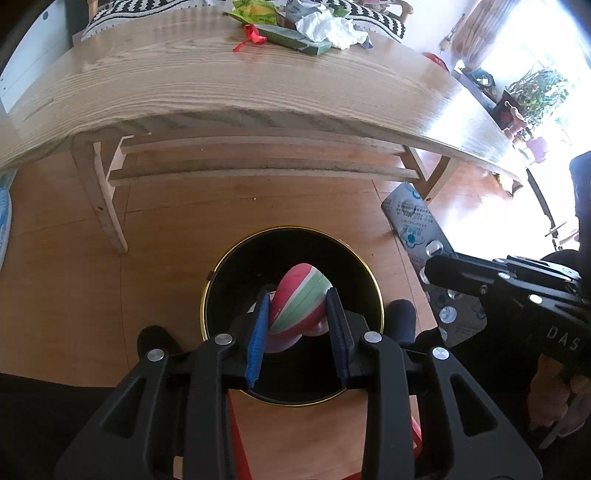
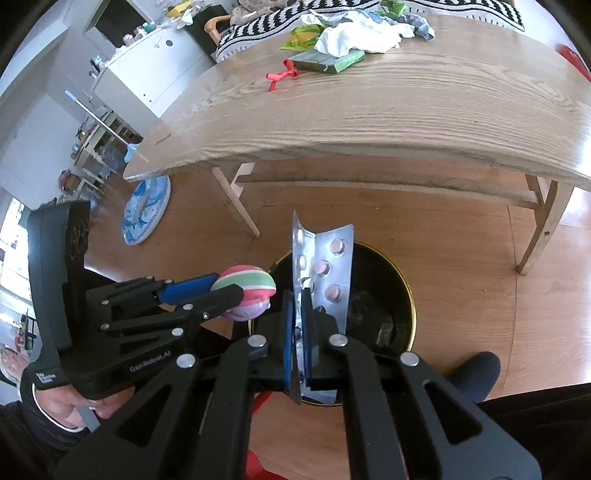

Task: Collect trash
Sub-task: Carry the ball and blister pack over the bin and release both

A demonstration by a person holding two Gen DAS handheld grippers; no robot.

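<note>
My left gripper (image 1: 298,312) is shut on a striped pink, green and purple ball (image 1: 299,306) and holds it over the black, gold-rimmed trash bin (image 1: 369,280) on the floor. The same ball (image 2: 245,286) shows in the right wrist view, at the bin's left edge. My right gripper (image 2: 297,295) is shut on a silver blister pack of pink pills (image 2: 328,266), held upright above the bin (image 2: 402,288). More trash lies on the far side of the wooden table: white crumpled paper (image 1: 328,27), a green packet (image 1: 295,38), a red ribbon (image 1: 253,37).
The wooden table (image 1: 221,85) stands just beyond the bin, its legs (image 1: 107,206) close to it. A patterned mat (image 1: 417,221) lies on the floor to the right and a blue round cushion (image 2: 146,210) to the left. The person's feet (image 1: 402,321) flank the bin.
</note>
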